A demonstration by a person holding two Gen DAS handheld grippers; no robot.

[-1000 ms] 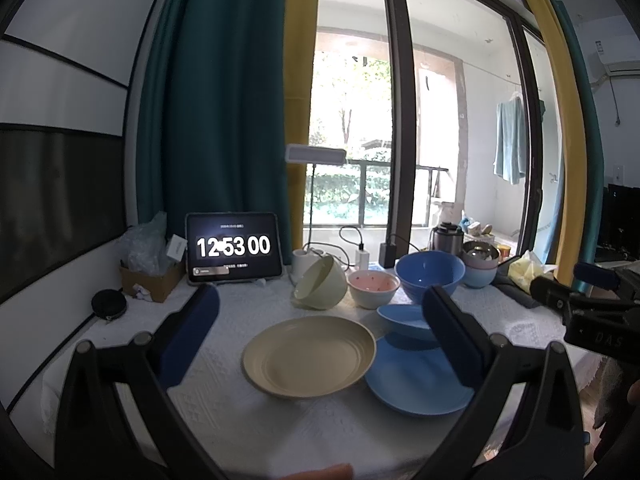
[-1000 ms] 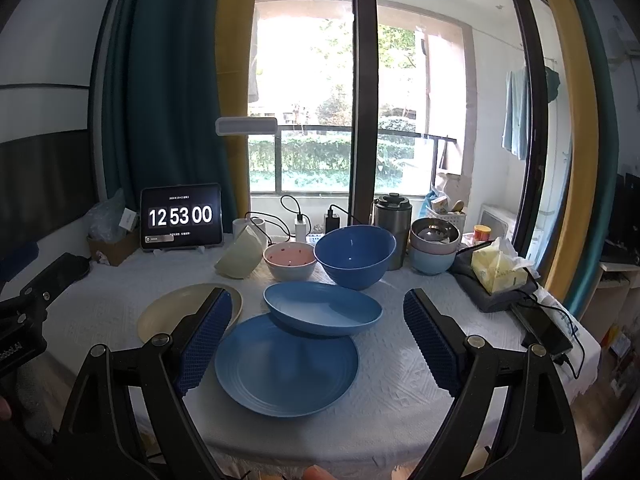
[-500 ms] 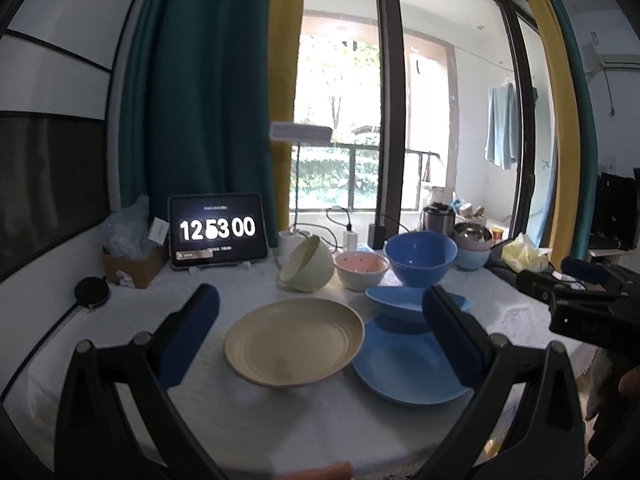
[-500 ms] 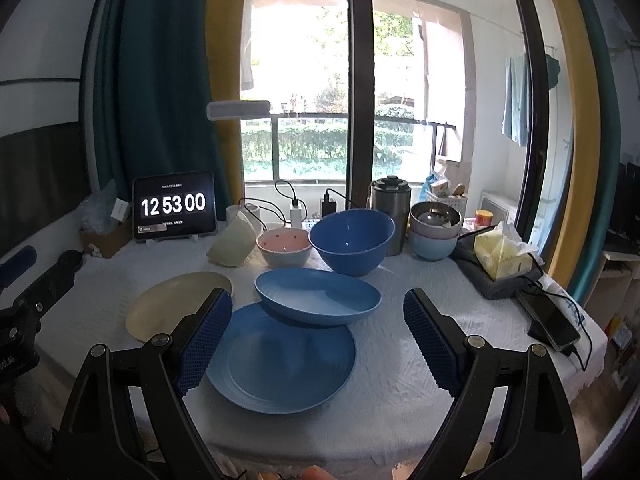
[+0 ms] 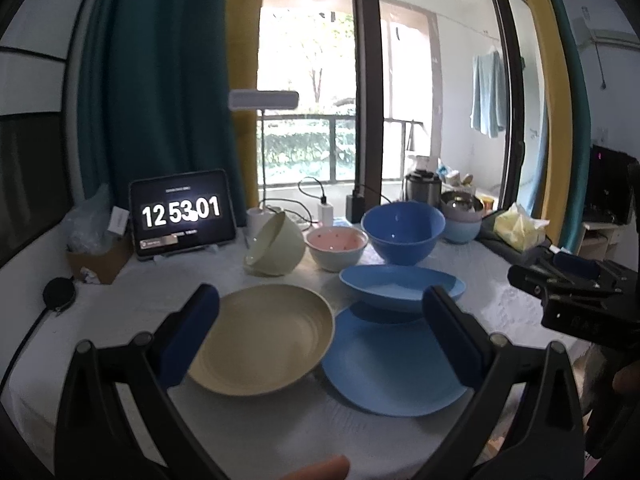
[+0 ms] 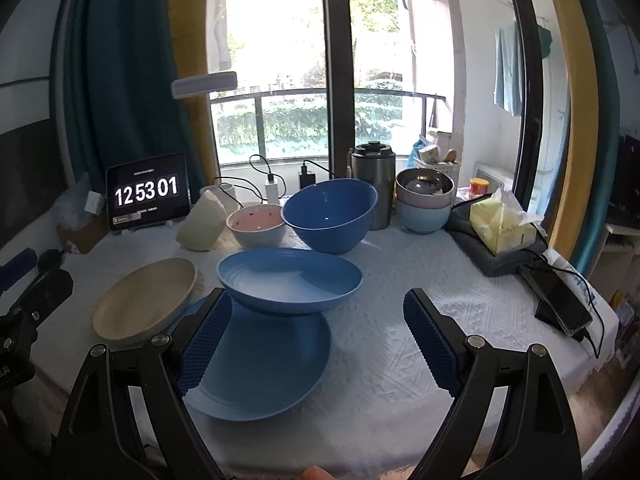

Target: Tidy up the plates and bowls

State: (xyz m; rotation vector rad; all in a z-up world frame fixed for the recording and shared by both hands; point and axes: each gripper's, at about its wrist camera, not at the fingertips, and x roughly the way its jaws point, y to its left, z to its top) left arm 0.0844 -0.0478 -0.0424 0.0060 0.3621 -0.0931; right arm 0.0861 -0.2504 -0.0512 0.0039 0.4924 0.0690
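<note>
Table (image 6: 400, 344) w/ white textured cloth, by the window.

Flat blue plate (image 6: 264, 368) lies near front edge, rim-up. Shallow blue dish (image 6: 290, 280) sits on its far edge, oval in view, long axis running left–right, tilted a bit, opening up. Cream plate (image 5: 264, 340) just left of blue plate, rim-up; in left wrist view its right edge overlaps the blue plate's left edge, touching or not: can't tell.

Behind, a row: cream bowl (image 5: 276, 244) tipped on its side, mouth facing left toward clock tablet (image 5: 182, 214); pink-lined bowl (image 5: 337, 246) upright beside it; deep blue bowl (image 6: 331, 214) upright, leaning slightly, right of that. Further right, stacked bowls (image 6: 425, 204) w/ a metal one on top, metal canister (image 6: 374, 184) between them and blue bowl. Tissue pack (image 6: 502, 226) and phone (image 6: 560, 300) at right side.

Left gripper (image 5: 320, 332): fingers wide apart, holding nothing, hovering over cream plate and blue plate. Right gripper (image 6: 318, 340): fingers wide apart, empty, over blue plate, left pad (image 6: 204, 344) near dish's left end.
</note>
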